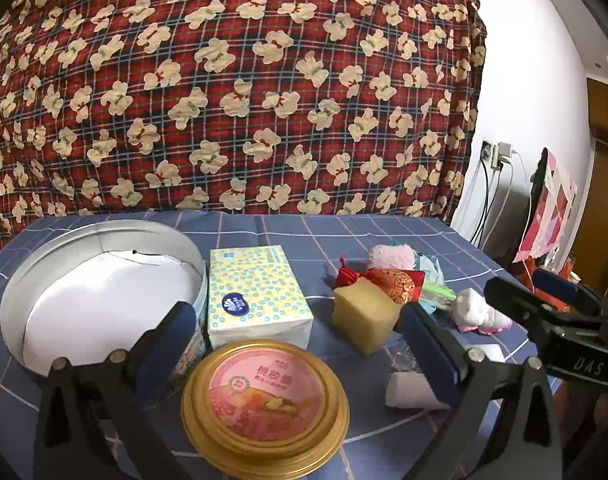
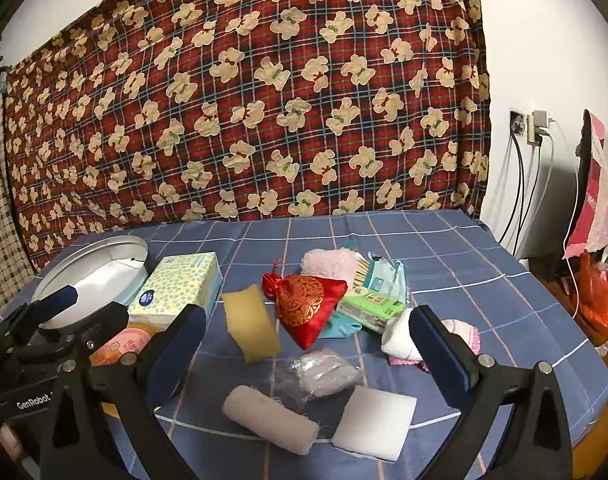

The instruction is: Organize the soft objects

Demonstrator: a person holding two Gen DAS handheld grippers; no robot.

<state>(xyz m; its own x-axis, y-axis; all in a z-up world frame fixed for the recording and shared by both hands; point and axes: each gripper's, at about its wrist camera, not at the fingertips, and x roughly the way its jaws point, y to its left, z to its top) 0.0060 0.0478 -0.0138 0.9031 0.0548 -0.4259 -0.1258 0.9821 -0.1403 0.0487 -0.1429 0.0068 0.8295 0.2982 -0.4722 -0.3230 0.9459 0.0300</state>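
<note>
Both grippers, left [image 1: 299,344] and right [image 2: 308,348], gape wide and empty; yellow sponge [image 2: 251,323] sits just right of the tissue pack [image 2: 175,288], maybe touching.

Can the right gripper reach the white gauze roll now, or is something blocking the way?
Probably yes. The right gripper is open and empty, and the gauze roll lies just ahead between its fingers with nothing on it; only the plastic bag lies close behind.

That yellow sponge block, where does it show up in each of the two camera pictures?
Left wrist view: the yellow sponge stands right of centre, just right of the tissue pack.
Right wrist view: the yellow sponge lies left of centre, again right of the tissue pack.
Shared landmark: the red pouch beside it.
</note>
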